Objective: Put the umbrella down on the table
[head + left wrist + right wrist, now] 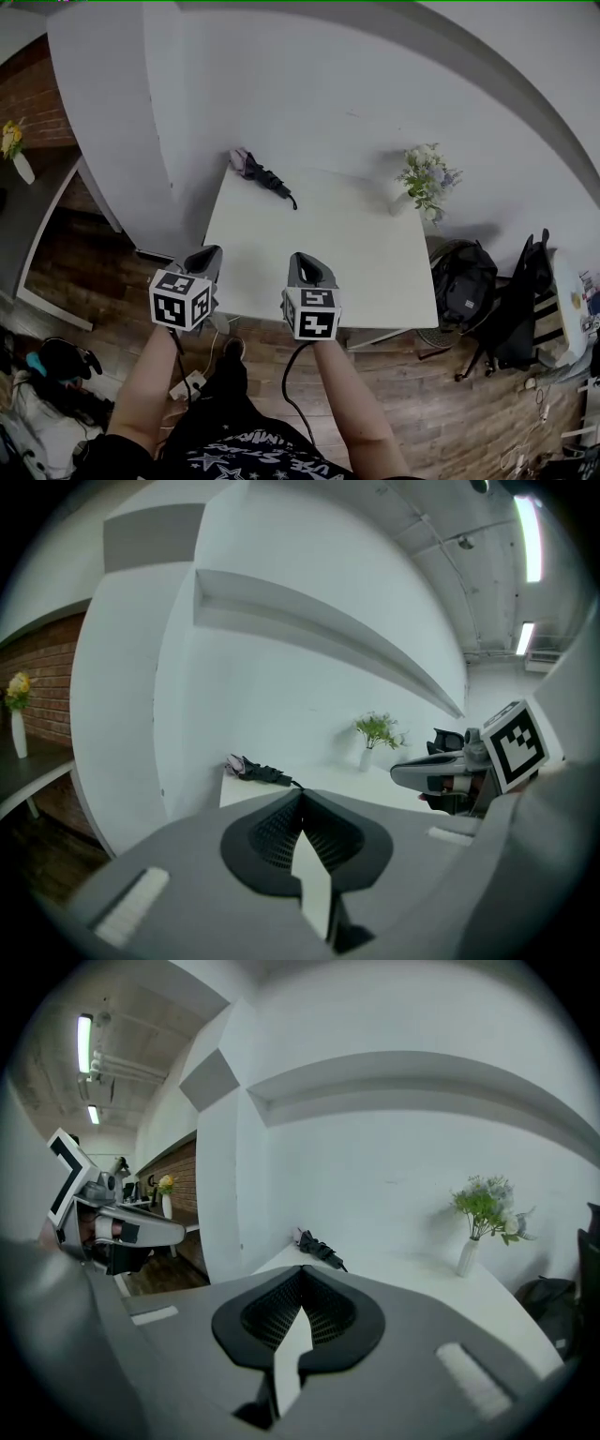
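A folded dark umbrella (264, 175) with a pink end lies at the far left corner of the white table (375, 272), against the wall. The same umbrella (260, 772) shows small in the left gripper view, and the umbrella (321, 1249) also lies far ahead in the right gripper view. My left gripper (208, 255) is held at the table's near left corner, jaws shut and empty. My right gripper (306, 263) hovers over the table's near edge, its jaws pressed together with nothing in them. Both are far from the umbrella.
A white vase of flowers (424, 181) stands at the table's far right. A black backpack (463, 280) and a dark chair (520, 300) sit on the wooden floor right of the table. A white wall column (112, 131) rises to the left.
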`<act>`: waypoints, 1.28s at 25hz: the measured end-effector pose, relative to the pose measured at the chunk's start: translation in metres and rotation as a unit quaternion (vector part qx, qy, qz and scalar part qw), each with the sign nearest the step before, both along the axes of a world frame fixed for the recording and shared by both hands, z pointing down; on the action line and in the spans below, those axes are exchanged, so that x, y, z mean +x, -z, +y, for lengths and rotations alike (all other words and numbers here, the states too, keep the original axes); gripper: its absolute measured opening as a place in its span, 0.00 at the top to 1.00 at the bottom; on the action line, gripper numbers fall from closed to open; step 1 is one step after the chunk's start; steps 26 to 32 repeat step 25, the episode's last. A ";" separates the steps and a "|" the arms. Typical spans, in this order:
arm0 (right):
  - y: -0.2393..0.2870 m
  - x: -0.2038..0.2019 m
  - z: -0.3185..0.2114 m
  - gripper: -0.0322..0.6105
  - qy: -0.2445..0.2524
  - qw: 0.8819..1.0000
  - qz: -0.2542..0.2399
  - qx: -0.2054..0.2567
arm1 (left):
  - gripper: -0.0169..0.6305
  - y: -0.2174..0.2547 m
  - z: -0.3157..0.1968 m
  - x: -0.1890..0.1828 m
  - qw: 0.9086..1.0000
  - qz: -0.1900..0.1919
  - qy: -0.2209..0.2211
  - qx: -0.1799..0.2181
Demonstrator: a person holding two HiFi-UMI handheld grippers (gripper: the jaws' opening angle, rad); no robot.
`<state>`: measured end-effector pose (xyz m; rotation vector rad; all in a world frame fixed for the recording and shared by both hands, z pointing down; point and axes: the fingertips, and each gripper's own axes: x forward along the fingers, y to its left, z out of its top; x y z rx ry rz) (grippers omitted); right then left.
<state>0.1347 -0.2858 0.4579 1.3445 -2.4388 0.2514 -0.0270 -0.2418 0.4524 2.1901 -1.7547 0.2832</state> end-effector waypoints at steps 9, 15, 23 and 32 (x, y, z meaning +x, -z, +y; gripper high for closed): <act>0.005 0.024 0.067 0.93 0.015 1.000 0.004 -0.003 | 0.97 0.006 0.066 0.026 1.000 0.004 0.008 0.005; 0.001 0.036 0.092 0.93 0.018 1.000 0.001 -0.007 | 0.97 0.005 0.090 0.038 1.000 -0.002 0.010 0.012; -0.002 0.047 0.107 0.93 0.015 1.000 -0.004 -0.008 | 0.97 0.002 0.109 0.048 1.000 -0.001 0.007 0.011; -0.003 0.050 0.108 0.93 0.014 1.000 -0.004 -0.009 | 0.97 -0.001 0.113 0.051 1.000 0.005 0.003 0.004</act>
